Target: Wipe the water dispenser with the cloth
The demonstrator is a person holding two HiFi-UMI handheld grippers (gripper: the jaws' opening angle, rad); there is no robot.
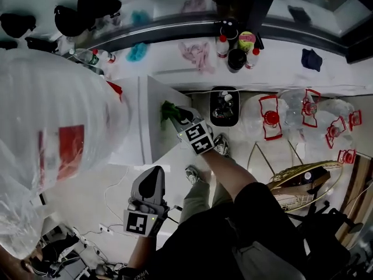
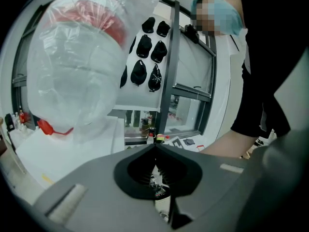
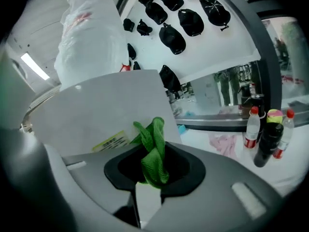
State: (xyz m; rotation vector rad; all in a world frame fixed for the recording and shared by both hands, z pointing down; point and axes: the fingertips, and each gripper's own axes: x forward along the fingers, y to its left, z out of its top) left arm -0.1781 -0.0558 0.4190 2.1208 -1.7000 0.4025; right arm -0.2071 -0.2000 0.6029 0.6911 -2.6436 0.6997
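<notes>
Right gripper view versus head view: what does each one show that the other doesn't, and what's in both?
Only the right gripper view: the yellow label on the water dispenser, and the jaws shut on the green cloth. Only the head view: the left gripper, held low, and clear jugs with red handles on the floor. Both: cloth, dispenser, the bagged bottle and black caps on the wall.

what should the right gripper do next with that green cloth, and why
Probably press forward and drag the green cloth across the white side of the water dispenser: the right gripper is shut on the cloth, which sits right at that side, though contact isn't certain.
</notes>
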